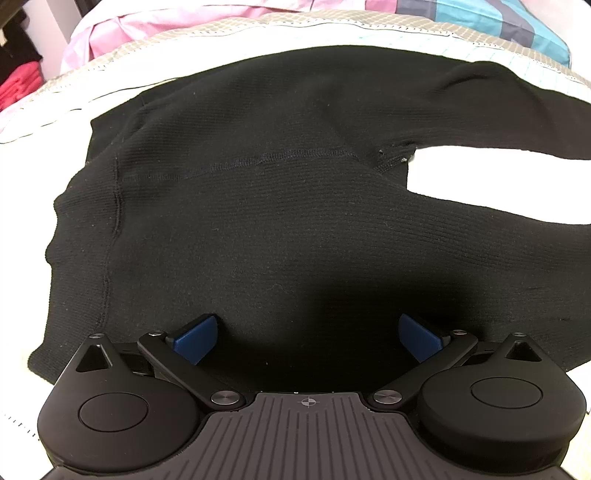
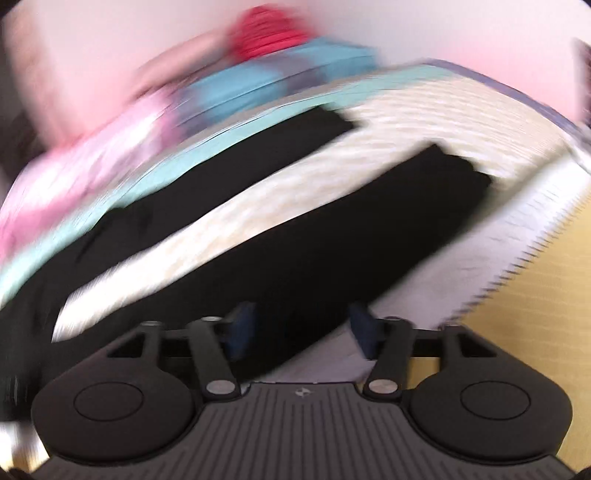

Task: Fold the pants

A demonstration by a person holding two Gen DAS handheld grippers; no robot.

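Note:
Black knit pants lie spread flat on a white bed cover. Their waist is at the left and the two legs split at the crotch, running off to the right. My left gripper hangs over the near side of the seat, open, its blue pads wide apart with nothing pinched. The right wrist view is heavily blurred. In it the two legs run slantwise, the near leg and the far leg. My right gripper stands open over the near leg, close to the bed's edge.
Pink bedding and a teal and grey striped pillow lie along the far side of the bed. Red clothes sit off the bed at the far left. A yellowish floor shows past the bed's right edge.

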